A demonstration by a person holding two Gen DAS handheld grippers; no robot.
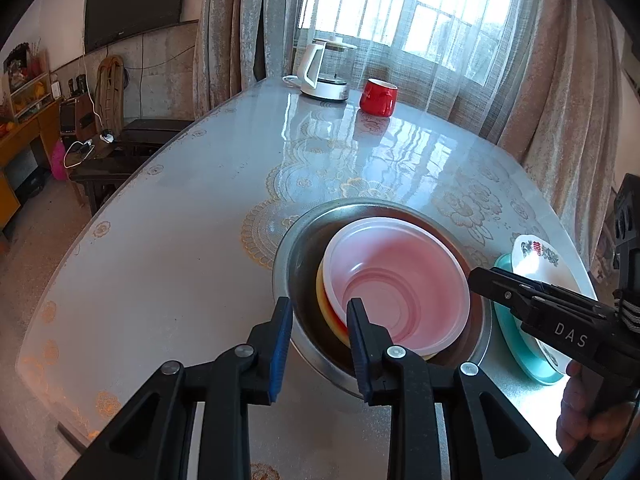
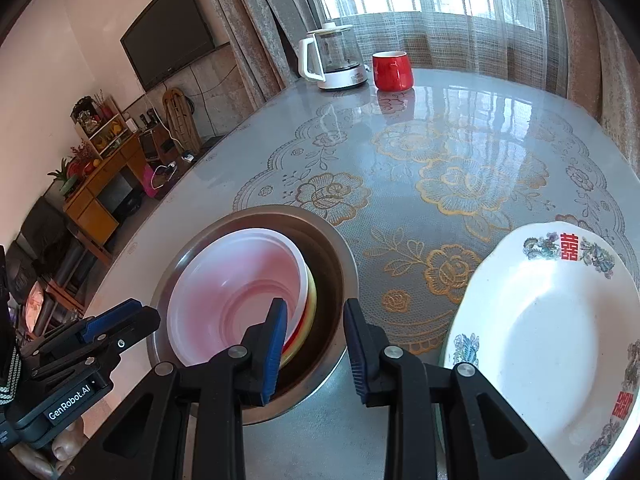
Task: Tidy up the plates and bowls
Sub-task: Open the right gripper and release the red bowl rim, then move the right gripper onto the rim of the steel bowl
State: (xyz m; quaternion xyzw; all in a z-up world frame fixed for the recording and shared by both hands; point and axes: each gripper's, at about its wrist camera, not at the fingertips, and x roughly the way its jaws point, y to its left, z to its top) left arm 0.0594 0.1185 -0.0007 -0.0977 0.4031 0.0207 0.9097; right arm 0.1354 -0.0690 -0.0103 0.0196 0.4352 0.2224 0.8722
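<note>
Now both sets of jaws stand narrowly parted and empty; your left gripper (image 1: 316, 340) straddles the near rim of the steel basin (image 1: 294, 264), your right gripper (image 2: 316, 344) its right rim; the pink bowl (image 2: 236, 292) sits tilted inside the basin on a yellow one; the plate (image 2: 552, 336) lies right of the basin on the desk (image 2: 440, 152); nudge either rim and, I judge, the tilted stack slides.

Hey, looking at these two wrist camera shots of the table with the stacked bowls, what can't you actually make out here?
- Dishes under the pink bowl: both views, it covers all but their yellow and red rims inside the metal basin.
- Teal plate: left wrist view, mostly hidden by the right gripper and the white plate.
- White plate's near edge: right wrist view, cut off by the frame.
- Red mug contents: too far to tell.
</note>
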